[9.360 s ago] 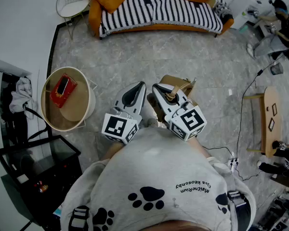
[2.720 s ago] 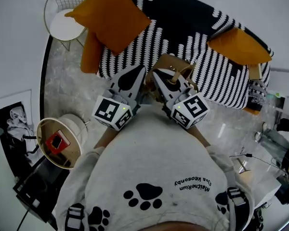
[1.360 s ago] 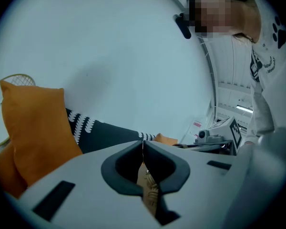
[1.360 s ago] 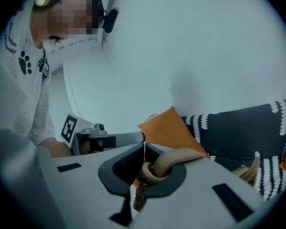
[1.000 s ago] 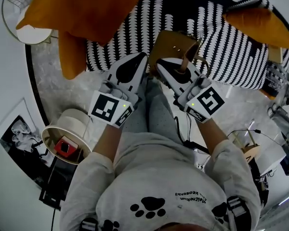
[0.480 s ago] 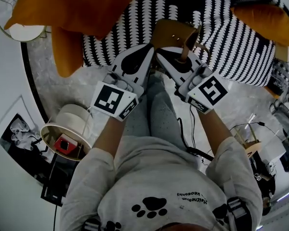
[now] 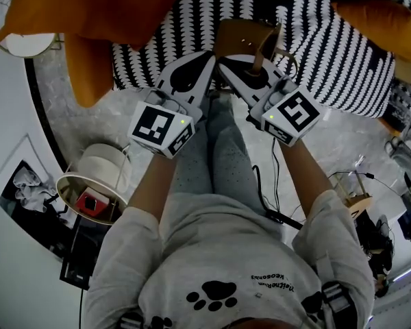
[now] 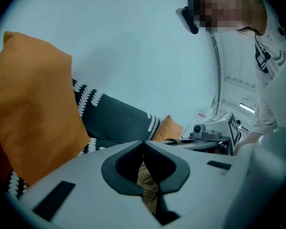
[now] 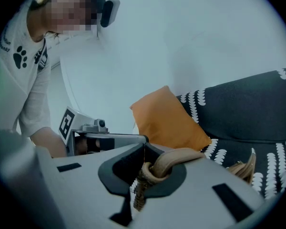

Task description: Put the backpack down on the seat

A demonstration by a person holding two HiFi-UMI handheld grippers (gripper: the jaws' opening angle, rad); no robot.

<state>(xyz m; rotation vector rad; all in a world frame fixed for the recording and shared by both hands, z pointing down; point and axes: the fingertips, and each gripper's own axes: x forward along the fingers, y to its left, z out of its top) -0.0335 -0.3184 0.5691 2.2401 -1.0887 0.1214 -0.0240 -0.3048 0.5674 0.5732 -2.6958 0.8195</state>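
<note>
Striped sofa seat (image 7: 329,53) — backpack (image 7: 240,38) near its front edge, between orange cushions (image 7: 89,12).

Light grey top (image 7: 226,252) with elbow-length sleeves and black paw prints (image 7: 216,297), lower frame; grey trousers (image 7: 222,163) above. Left tool (image 7: 207,59) and right tool (image 7: 225,66): pale grey, each with a black-and-white marker cube (image 7: 157,129).
</note>
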